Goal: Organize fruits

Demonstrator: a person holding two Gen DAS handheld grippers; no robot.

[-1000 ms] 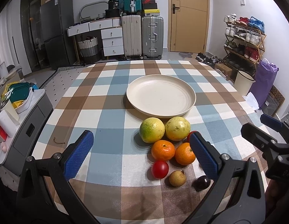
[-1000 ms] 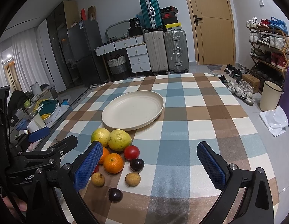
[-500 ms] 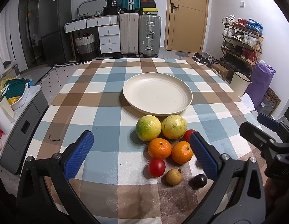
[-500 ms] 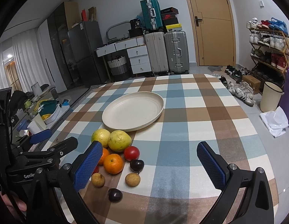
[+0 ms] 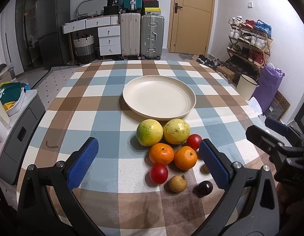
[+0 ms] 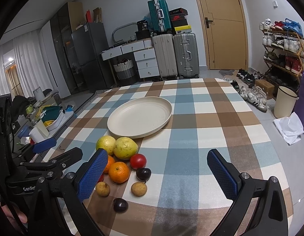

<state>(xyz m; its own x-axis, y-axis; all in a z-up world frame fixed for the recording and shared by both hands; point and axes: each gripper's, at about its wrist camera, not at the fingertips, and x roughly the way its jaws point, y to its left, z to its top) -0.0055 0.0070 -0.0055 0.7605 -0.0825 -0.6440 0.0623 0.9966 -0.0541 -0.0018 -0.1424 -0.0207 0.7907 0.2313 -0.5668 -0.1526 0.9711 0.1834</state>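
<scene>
An empty cream plate (image 5: 159,98) (image 6: 140,116) sits mid-table on the checked cloth. Just in front of it lies a cluster of fruit: two yellow-green citrus (image 5: 150,132) (image 5: 176,131), two oranges (image 5: 161,153) (image 5: 185,157), two red tomatoes (image 5: 158,174) (image 5: 194,141), small tan fruits (image 5: 177,183) and dark plums (image 5: 205,188). My left gripper (image 5: 148,163) hovers open above the near edge, the fruit between and beyond its fingers. My right gripper (image 6: 157,175) is open too, to the right of the fruit pile (image 6: 124,165), holding nothing.
The right gripper (image 5: 277,137) shows at the right edge of the left wrist view; the left gripper (image 6: 45,157) at the left of the right wrist view. A low cabinet with dishes (image 5: 12,102) stands left of the table. Suitcases, drawers and a shoe rack line the far walls.
The left wrist view has shifted slightly, so the fruit and plate sit a little further left and lower in the frame. Both grippers stay open; no fruit has moved.
</scene>
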